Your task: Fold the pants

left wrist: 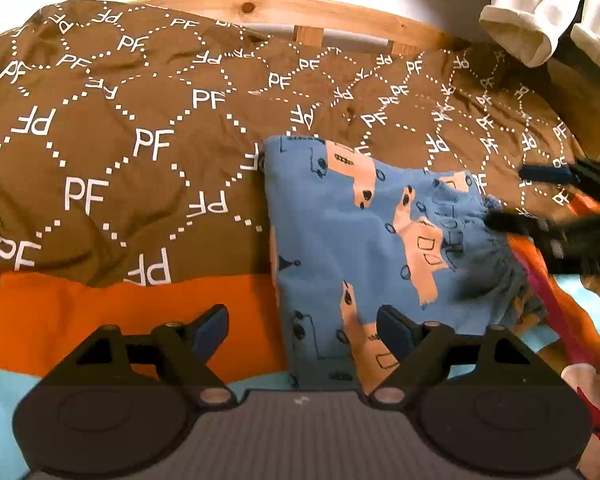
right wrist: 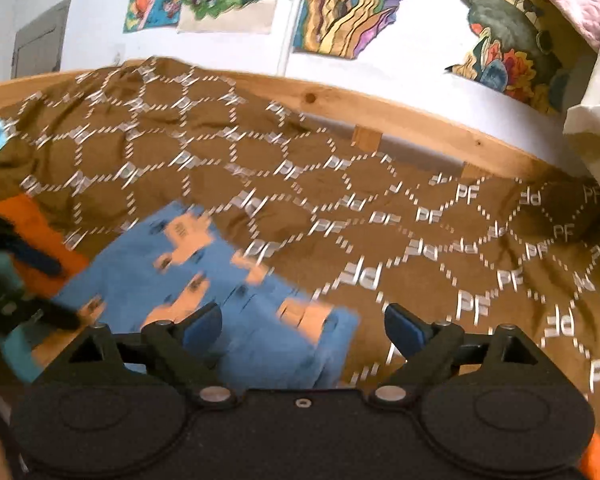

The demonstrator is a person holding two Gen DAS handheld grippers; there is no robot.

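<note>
Blue cotton printed with peach vehicles makes up the pants (left wrist: pixel 364 236), which lie folded into a compact stack on the bed. In the left wrist view they fill the centre and lower right of the frame, the straight folded edge on their left side and the ruffled waistband end toward the right. They rest mostly on a brown cover (left wrist: pixel 140 128) patterned with white dotted diamonds and "PF" letters; their near end overlaps an orange and light blue sheet (left wrist: pixel 100 312) along the bottom of the frame.

The left gripper (left wrist: pixel 302 326) sits at the bottom centre, its blue-padded fingers (left wrist: pixel 214 326) spread wide. The near edge of the pants lies under the gap and the right-hand finger, but neither pad presses on the cloth. At the right edge of this view the right gripper (left wrist: pixel 540 200) shows as a dark blur, one finger tip just over the waistband and the other above it over the brown cover, the two well apart.

In the right wrist view, which is smeared by motion, the pants (right wrist: pixel 204 280) lie at lower left, and the right gripper (right wrist: pixel 304 324) at bottom centre has its fingers (right wrist: pixel 404 328) likewise splayed, with a corner of the stack beneath the gap and nothing pinched. The left gripper (right wrist: pixel 32 284) appears dark at the left edge.

A pine bed rail (right wrist: pixel 380 120) curves behind the cover, with colourful posters (right wrist: pixel 360 12) on the white wall above. A cream garment (left wrist: pixel 540 12) hangs at the upper right of the left view.
</note>
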